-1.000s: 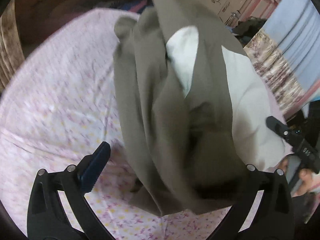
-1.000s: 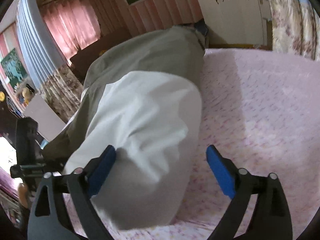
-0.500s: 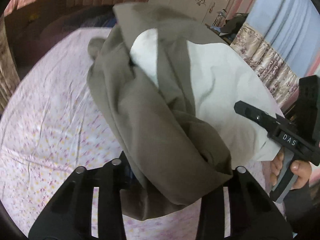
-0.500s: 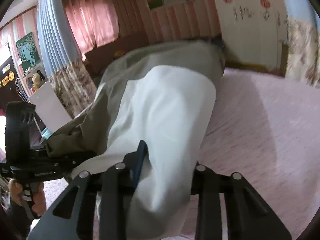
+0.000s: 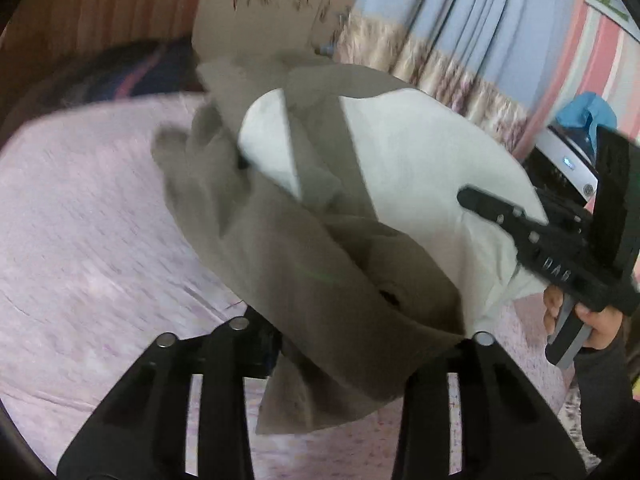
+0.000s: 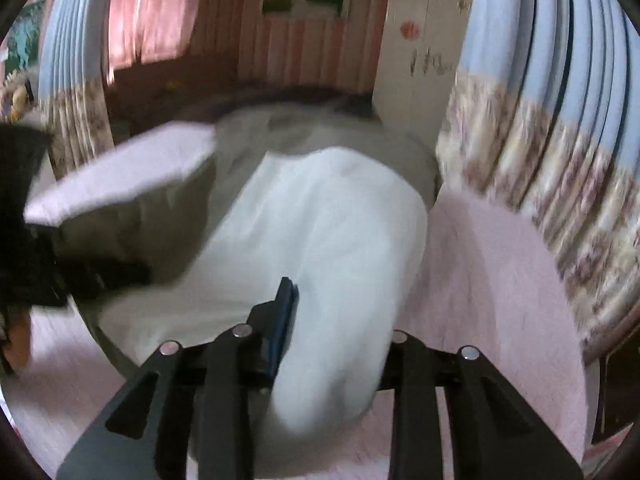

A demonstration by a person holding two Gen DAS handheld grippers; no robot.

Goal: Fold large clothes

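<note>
A large garment, olive-grey [image 5: 320,272] outside with a white lining [image 5: 420,160], hangs bunched above the pink bed sheet [image 5: 80,220]. My left gripper [image 5: 368,340] has an olive fold between its fingers; the pads press on it while the jaws are opening slightly. In the right wrist view my right gripper [image 6: 340,320] is shut on the white lining [image 6: 328,220], one blue pad [image 6: 286,300] showing against the cloth. The right gripper [image 5: 540,240], held by a hand [image 5: 600,320], shows at the garment's right edge. The left gripper [image 6: 60,272] is a dark blur.
Blue and floral curtains [image 6: 540,140] hang close on the right. A white wardrobe [image 5: 272,12] stands behind the bed, and a dark blanket [image 5: 120,76] lies at its far end. A device with a blue cloth [image 5: 576,152] sits at the right.
Both grippers went from wide open to closed on the garment. Both hands then swung sideways and rose a little, lifting the bunched cloth off the sheet.
</note>
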